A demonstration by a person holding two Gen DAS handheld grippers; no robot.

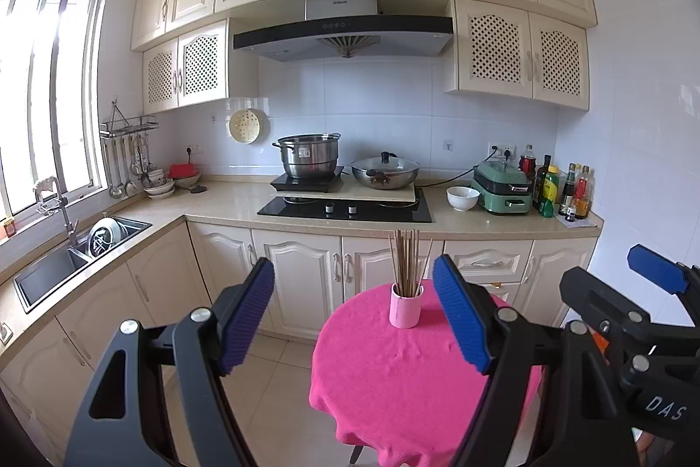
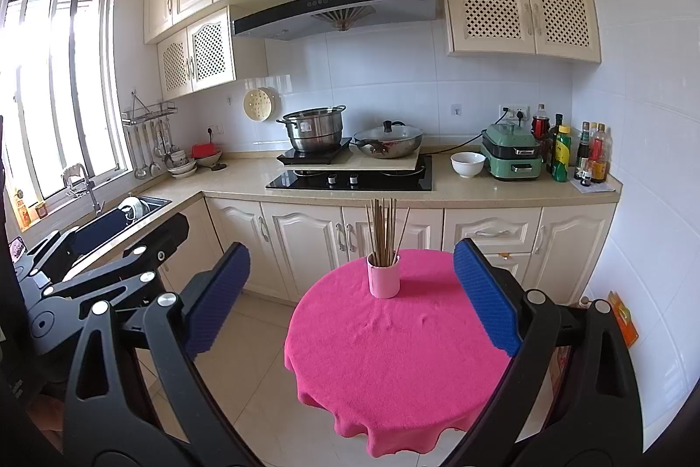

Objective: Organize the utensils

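A pink cup (image 1: 405,309) stands at the far side of a round table with a pink cloth (image 1: 393,379). Several wooden chopsticks (image 1: 406,261) stand upright in it. My left gripper (image 1: 354,314) is open and empty, held above and short of the table. The right gripper shows at the right edge of the left wrist view (image 1: 630,318). In the right wrist view the cup (image 2: 383,279) with chopsticks (image 2: 385,233) stands on the cloth (image 2: 393,357). My right gripper (image 2: 350,300) is open and empty, back from the cup. The left gripper shows at the left (image 2: 92,248).
Kitchen counter (image 1: 227,204) behind the table holds a steel pot (image 1: 308,156), a lidded wok (image 1: 385,171), a white bowl (image 1: 462,198), a green appliance (image 1: 503,187) and bottles (image 1: 564,189). A sink (image 1: 65,265) is at the left. Tiled floor (image 1: 271,379) surrounds the table.
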